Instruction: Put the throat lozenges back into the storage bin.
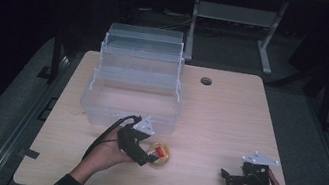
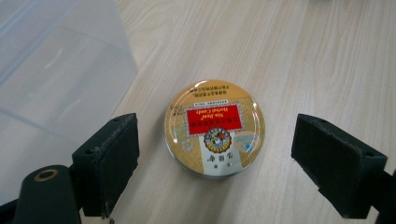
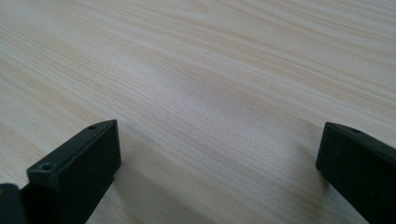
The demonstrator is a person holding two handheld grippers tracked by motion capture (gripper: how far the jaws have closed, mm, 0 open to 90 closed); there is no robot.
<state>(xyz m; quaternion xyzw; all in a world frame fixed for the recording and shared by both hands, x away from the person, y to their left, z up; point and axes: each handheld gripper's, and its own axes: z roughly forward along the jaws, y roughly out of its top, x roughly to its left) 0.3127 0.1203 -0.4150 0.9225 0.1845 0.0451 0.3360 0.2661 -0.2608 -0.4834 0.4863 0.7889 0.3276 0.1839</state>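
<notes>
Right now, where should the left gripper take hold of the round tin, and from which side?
Probably across its rim, from above. The round tin lies flat, lid up, on the table, so only its low side wall offers grip. The left gripper already straddles it, jaws open.

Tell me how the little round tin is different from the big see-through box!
The tin is small, round and flat; the box is far bigger, with straight sides. The tin is gold with a red label, while the box is clear plastic. The tin's lid is on; the box stands open, its stepped trays folded back. The open left gripper straddles the tin; no gripper is at the box. Both sit on the wooden table.
</notes>
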